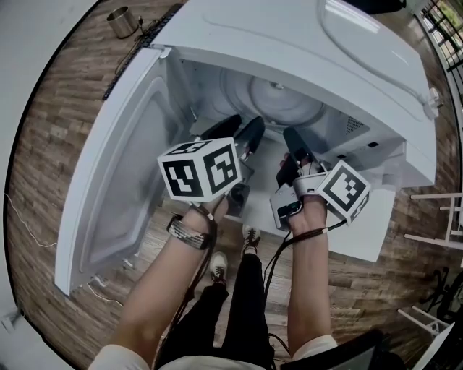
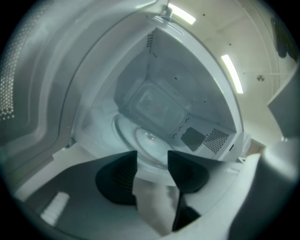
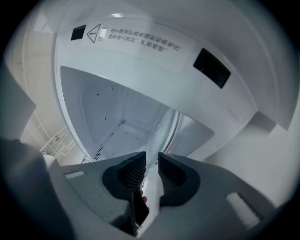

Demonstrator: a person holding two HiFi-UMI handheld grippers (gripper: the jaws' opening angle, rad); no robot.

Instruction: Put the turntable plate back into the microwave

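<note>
Head view: white microwave (image 1: 304,43) fills the upper ctr of frame, its door (image 1: 116,166) swung wide open toward lower left. The turntable plate (image 1: 278,101) is already inside, lying on the cavity floor near upper ctr.

The left gripper (image 1: 239,130) sits at the cavity mouth, just left of ctr, w/ its marker cube below it. In the left gripper view its fingers (image 2: 119,176) are spread, w/ nothing btwn them. The left gripper (image 2: 152,161) points at the plate (image 2: 140,138), which lies flat beyond the tips, apart from them.

The right gripper (image 1: 293,141) is just right of ctr in the head view, tips at the plate's near rim. In the right gripper view the right gripper (image 3: 151,161) has its fingers (image 3: 133,171) nearly together, w/ only a narrow slit. The plate's glassy edge (image 3: 190,133) curves down from right of ctr into that slit, so they look pinched on the rim.

Also in the head view: metal cup (image 1: 123,20) on the wood floor (image 1: 43,188) at upper left, and a woven wristband (image 1: 188,231) on the left wrist.
</note>
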